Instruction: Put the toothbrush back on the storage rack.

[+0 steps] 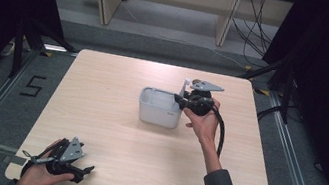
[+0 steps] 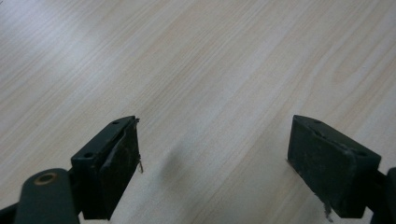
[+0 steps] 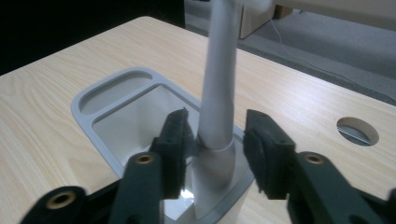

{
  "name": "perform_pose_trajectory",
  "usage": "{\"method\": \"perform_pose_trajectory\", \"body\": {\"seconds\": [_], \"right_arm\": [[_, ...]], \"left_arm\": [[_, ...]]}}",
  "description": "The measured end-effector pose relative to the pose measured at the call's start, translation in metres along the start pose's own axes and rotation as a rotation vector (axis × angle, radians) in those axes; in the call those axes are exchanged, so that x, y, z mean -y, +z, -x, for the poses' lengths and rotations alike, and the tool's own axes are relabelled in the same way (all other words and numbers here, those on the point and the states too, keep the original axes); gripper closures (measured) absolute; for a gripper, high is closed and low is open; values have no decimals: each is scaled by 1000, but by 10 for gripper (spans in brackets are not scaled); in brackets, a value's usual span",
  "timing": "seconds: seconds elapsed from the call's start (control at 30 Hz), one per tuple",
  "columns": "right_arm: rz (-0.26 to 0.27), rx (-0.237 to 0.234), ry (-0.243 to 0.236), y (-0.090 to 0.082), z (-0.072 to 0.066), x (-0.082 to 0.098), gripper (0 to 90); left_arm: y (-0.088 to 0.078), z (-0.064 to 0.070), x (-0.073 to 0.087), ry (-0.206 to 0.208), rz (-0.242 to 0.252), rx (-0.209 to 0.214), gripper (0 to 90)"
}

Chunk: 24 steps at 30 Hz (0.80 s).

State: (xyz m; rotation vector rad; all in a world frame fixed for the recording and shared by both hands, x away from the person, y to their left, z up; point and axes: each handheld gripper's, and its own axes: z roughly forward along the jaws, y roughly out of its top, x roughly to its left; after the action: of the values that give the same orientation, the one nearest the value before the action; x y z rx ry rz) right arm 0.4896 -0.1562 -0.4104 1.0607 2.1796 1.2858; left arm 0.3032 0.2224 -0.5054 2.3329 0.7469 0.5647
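We see the left gripper (image 1: pixel 70 162) at the table's (image 1: pixel 106 154) near-left corner, jaws spread wide over bare wood. Mid-table sits a grey holder (image 1: pixel 160 107), a white handle (image 3: pixel 218 84) standing upright inside it. The right gripper (image 3: pixel 215 149) straddles that handle, jaws apart, not pinching.

One holder (image 1: pixel 160 107), one brush (image 3: pixel 219 93) (white), one table (image 1: pixel 110 129).

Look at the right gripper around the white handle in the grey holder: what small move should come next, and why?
Probably close the right gripper on the handle. Its jaws stand on either side of the handle with gaps showing, so nothing is gripped yet. The handle stands in the holder; the left gripper rests open, far off near the table's edge.
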Motion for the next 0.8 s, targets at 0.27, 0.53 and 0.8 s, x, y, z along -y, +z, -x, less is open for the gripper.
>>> {"method": "perform_pose_trajectory", "body": {"seconds": [0.27, 0.53, 0.8], "right_arm": [[40, 20, 4, -10, 1, 3, 434], [52, 9, -5, -24, -2, 6, 373], [58, -15, -13, -34, -7, 6, 362]], "left_arm": [[0, 0, 0, 0, 1, 0, 162], [1, 0, 1, -11, 5, 4, 162], [1, 0, 1, -4, 0, 0, 163]]}}
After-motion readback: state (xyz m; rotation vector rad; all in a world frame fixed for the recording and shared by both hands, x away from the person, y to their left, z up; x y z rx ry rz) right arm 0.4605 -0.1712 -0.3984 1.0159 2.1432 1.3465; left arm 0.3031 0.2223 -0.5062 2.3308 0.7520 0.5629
